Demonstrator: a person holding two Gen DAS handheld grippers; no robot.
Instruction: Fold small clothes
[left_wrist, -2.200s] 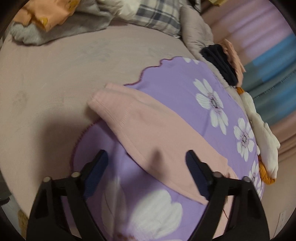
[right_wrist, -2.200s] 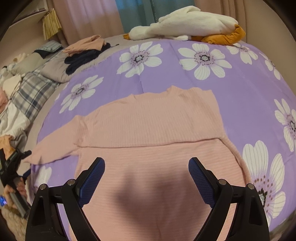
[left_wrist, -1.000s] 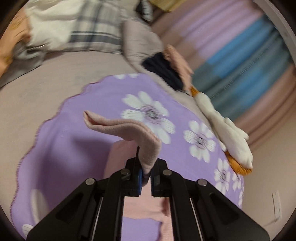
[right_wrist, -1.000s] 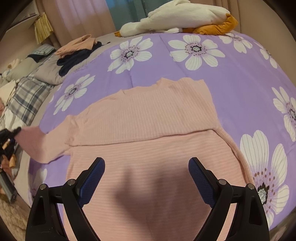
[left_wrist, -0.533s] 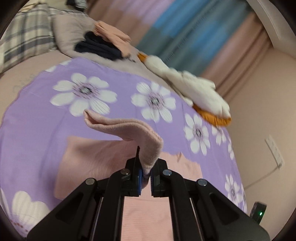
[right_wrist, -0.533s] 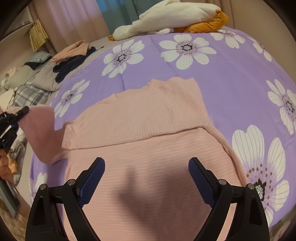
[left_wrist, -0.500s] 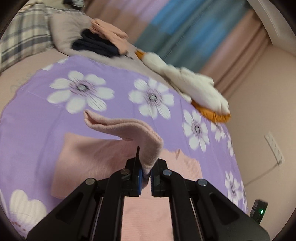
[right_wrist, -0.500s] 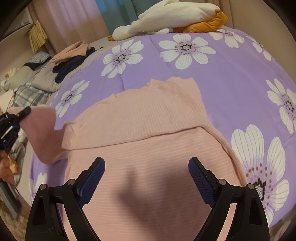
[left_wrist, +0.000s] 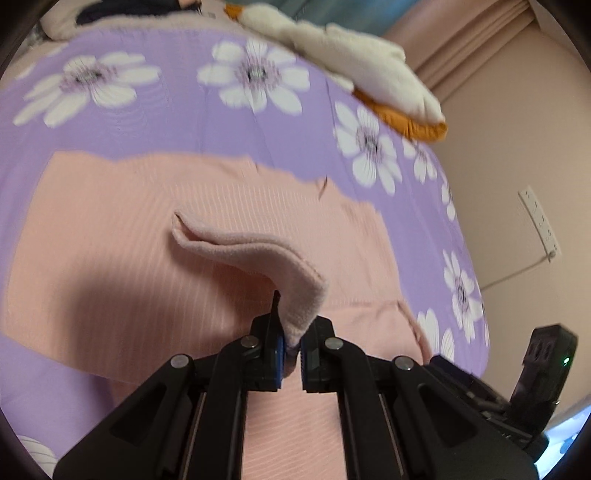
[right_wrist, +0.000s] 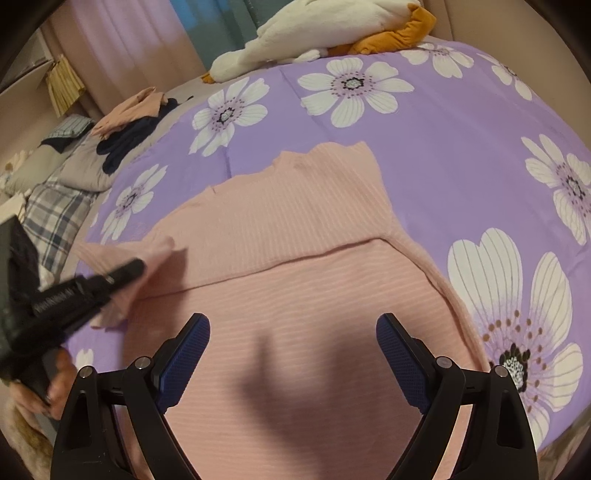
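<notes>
Left wrist view — left tool (left_wrist: 291, 345) tilted down, clamping pink sleeve (left_wrist: 255, 258), right tool (right_wrist: 291, 350) wide.

dim, warm pinkish light, soft and even, no glare. a blurred shadow lies on the sweater (right_wrist: 295, 280) ahead of the right gripper (right_wrist: 293, 341). heavy fisheye bending with dark corners. the left gripper (left_wrist: 291, 345) view is motion-smeared.

Black right gripper (right_wrist: 292, 345) (blue textured pads (right_wrist: 184, 360), silver screws).
</notes>
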